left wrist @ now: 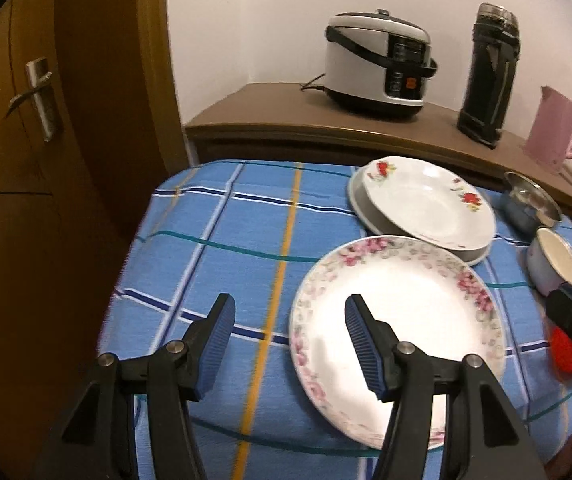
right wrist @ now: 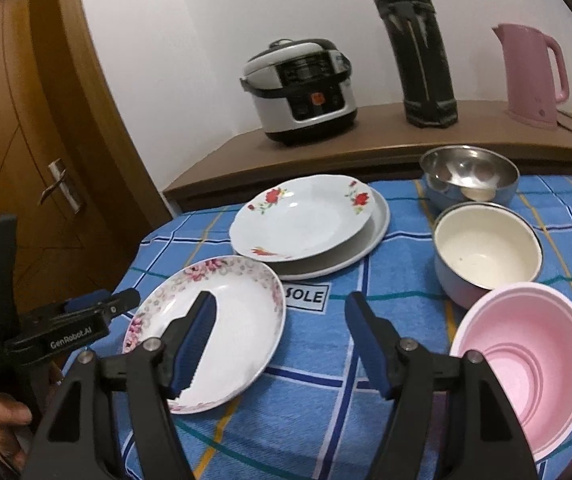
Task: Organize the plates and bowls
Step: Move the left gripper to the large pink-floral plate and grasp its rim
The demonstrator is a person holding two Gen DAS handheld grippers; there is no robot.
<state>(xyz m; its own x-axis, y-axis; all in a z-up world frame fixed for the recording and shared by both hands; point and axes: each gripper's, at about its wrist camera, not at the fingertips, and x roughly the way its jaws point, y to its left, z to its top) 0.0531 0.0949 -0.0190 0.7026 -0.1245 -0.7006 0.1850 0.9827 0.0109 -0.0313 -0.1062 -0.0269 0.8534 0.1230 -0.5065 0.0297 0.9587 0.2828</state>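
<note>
Blue checked tablecloth (right wrist: 318,400), pink-flowered white plate (right wrist: 221,328), left hand-held gripper (left wrist: 290,344) spread, right hand-held gripper (right wrist: 281,344) spread, both empty

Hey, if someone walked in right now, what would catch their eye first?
Probably the pink bowl, tipped on its side at the near right of the blue checked tablecloth. Next, the pink-flowered plate at the near left, and the red-rose plate stacked on another plate behind it.

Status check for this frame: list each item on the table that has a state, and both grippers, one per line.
Left gripper: open, empty.
Right gripper: open, empty.
Pink-rimmed plate: flat, alone, nearest.
Rose plate: stacked on grey plate.
Steel bowl: upright, rearmost.
Enamel bowl: upright, empty.
Pink bowl: tilted toward camera.
</note>
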